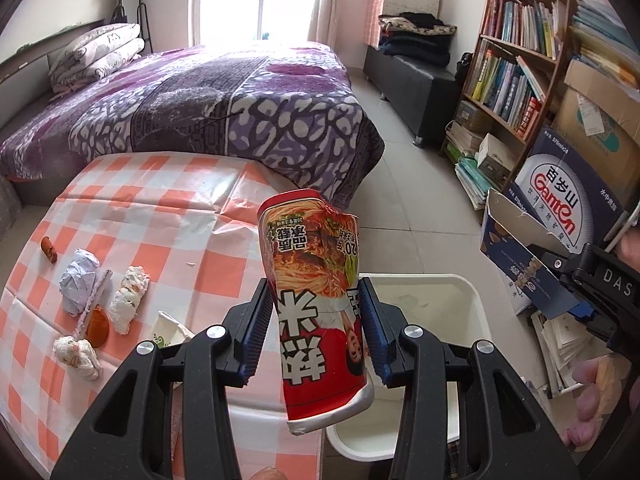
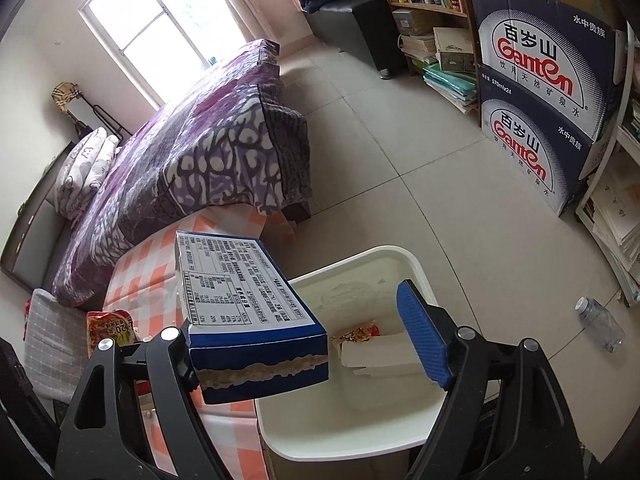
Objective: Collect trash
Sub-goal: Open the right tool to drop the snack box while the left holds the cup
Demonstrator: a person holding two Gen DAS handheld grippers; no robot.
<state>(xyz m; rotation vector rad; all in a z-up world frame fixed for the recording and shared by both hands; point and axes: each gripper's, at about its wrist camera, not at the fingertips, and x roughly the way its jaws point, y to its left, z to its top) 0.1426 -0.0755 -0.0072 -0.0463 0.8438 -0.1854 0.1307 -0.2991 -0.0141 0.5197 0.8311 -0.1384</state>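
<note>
My left gripper (image 1: 314,320) is shut on a squashed red instant-noodle cup (image 1: 312,248), held upside down over the gap between the checked table (image 1: 160,208) and the white bin (image 1: 420,278). My right gripper (image 2: 306,336) stands open above the bin (image 2: 400,256). A blue snack box (image 2: 240,292) leans on its left finger, and the right pad (image 2: 424,336) is well clear of the box. The same box (image 1: 520,248) shows at the right of the left wrist view. A white carton (image 2: 380,354) lies in the bin.
On the table lie crumpled paper (image 1: 78,280), tissue wads (image 1: 128,298), a sausage bit (image 1: 49,249) and a crushed paper cup (image 1: 170,330). Behind it is a purple bed (image 1: 220,112). A bookshelf (image 1: 508,72), stacked water cartons (image 2: 540,92) and a plastic bottle (image 2: 600,324) flank the tiled floor.
</note>
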